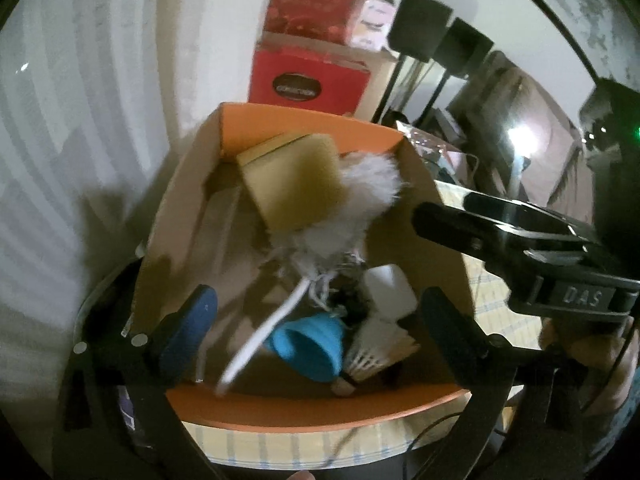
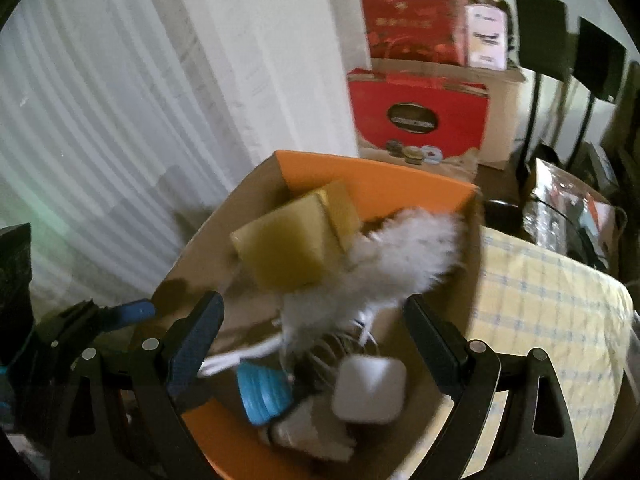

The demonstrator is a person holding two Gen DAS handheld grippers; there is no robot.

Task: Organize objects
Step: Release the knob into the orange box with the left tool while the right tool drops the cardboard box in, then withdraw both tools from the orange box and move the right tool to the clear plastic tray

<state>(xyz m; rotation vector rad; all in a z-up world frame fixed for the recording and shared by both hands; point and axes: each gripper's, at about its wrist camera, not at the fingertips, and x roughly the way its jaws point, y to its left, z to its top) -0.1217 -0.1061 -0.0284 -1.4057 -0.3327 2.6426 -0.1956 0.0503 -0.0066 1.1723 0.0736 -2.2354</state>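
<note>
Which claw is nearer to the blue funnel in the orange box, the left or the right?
Left. The left claw hangs open directly over the blue funnel. The right claw, open too, hangs further toward the white cube.

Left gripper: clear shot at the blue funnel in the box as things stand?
Probably yes. The left gripper is open above the orange box, with the blue funnel exposed between its fingers. Only the white cable beside the funnel might snag.
</note>
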